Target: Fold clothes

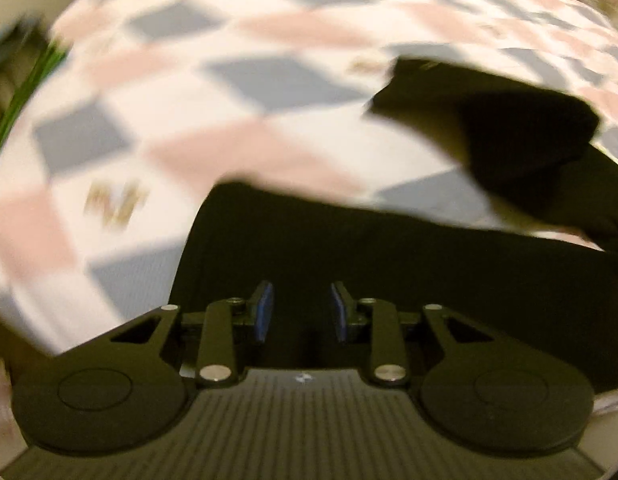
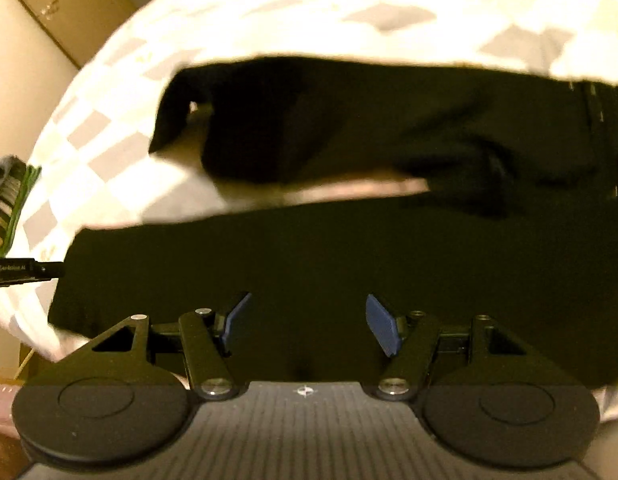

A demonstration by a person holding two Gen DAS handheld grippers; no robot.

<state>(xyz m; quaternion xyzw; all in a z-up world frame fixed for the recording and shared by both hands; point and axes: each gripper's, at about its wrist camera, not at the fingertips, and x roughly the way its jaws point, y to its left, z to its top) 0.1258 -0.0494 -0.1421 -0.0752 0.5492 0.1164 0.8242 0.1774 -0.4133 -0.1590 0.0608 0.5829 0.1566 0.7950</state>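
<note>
A pair of black trousers (image 1: 349, 248) lies spread on a bed with a checked cover (image 1: 213, 92) of pink, grey and white squares. In the left wrist view one leg runs across right in front of my left gripper (image 1: 301, 308), which stands open just above the cloth with nothing between its blue pads. The other leg (image 1: 509, 136) lies farther off at the right. In the right wrist view both legs of the trousers (image 2: 349, 264) stretch across, a strip of cover between them. My right gripper (image 2: 309, 320) is wide open over the near leg. Both views are blurred.
The left gripper's dark body (image 2: 25, 272) pokes in at the left edge of the right wrist view. Beyond the bed's left edge stand a green and striped object (image 2: 9, 200), a pale wall and a wooden cabinet (image 2: 61, 8).
</note>
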